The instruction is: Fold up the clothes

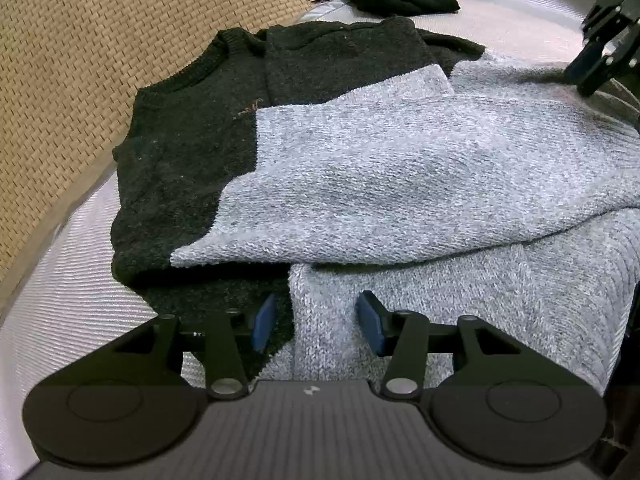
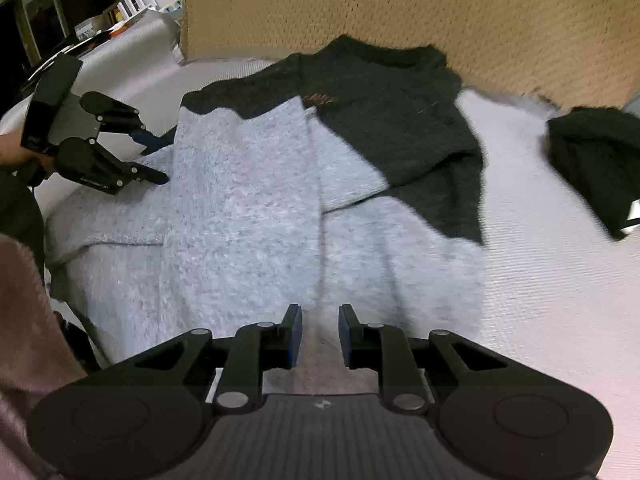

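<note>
No words or numbers can be read anywhere; the only sign is a small pale emblem (image 1: 309, 391) on the ribbed housing behind the tongs, too tiny to make out

A white ribbed bed cover (image 2: 560, 300) spreads beyond the jaws. A tan woven headboard (image 1: 80, 60) rises far ahead of them. Cluttered shelves (image 2: 100, 20) stand far left.

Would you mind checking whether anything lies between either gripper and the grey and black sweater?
Nothing visible does. The left gripper and the right gripper both hover open directly over the sweater. The only other item, a dark garment, lies apart on the white bed cover.
</note>
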`<state>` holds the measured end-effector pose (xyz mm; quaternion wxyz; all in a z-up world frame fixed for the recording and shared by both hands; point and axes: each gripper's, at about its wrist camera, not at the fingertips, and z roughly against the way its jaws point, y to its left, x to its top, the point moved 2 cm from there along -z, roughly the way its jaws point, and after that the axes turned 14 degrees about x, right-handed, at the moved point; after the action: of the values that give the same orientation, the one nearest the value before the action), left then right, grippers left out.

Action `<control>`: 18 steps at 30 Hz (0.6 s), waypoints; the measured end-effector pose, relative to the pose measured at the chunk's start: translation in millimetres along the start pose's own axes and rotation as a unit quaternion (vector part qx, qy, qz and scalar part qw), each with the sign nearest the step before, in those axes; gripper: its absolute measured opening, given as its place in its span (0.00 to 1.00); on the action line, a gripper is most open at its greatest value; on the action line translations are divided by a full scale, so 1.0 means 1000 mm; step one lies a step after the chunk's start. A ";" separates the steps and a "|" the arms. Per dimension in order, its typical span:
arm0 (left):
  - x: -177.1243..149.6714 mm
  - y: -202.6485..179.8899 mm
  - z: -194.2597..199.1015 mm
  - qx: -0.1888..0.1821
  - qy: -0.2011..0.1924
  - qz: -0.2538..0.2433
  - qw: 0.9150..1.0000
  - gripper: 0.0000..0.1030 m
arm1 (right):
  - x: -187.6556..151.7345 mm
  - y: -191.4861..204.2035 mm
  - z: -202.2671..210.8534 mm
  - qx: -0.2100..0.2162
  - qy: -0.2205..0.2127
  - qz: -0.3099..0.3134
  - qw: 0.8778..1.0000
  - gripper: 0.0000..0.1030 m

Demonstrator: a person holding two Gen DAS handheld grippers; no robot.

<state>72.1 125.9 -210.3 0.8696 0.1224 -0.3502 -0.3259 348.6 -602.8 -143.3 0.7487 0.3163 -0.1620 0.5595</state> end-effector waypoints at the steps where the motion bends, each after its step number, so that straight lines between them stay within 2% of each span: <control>1: 0.000 0.001 0.000 0.000 0.000 0.002 1.000 0.51 | 0.000 0.001 -0.007 0.008 0.005 -0.001 1.000 0.25; 7: 0.000 0.001 0.000 0.001 -0.001 0.001 1.000 0.52 | -0.003 0.002 -0.027 0.020 0.007 -0.002 1.000 0.29; 8: 0.000 0.000 0.001 0.003 -0.003 -0.003 1.000 0.52 | -0.004 0.002 -0.026 0.022 0.008 -0.004 1.000 0.22; 9: 0.000 0.000 0.001 0.004 -0.006 -0.006 1.000 0.52 | -0.004 0.002 -0.025 0.023 0.008 -0.004 1.000 0.06; 13: -0.001 0.002 0.000 0.002 -0.004 -0.003 1.000 0.53 | 0.000 -0.002 -0.002 0.026 -0.026 -0.018 0.999 0.05; 18: -0.003 0.005 -0.002 0.001 -0.004 -0.006 1.000 0.54 | 0.001 -0.012 0.036 0.008 -0.058 -0.024 0.998 0.05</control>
<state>73.9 131.9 -210.8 0.8660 0.1244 -0.3535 -0.3309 364.5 -627.9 -119.7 0.7489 0.3581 -0.1931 0.5231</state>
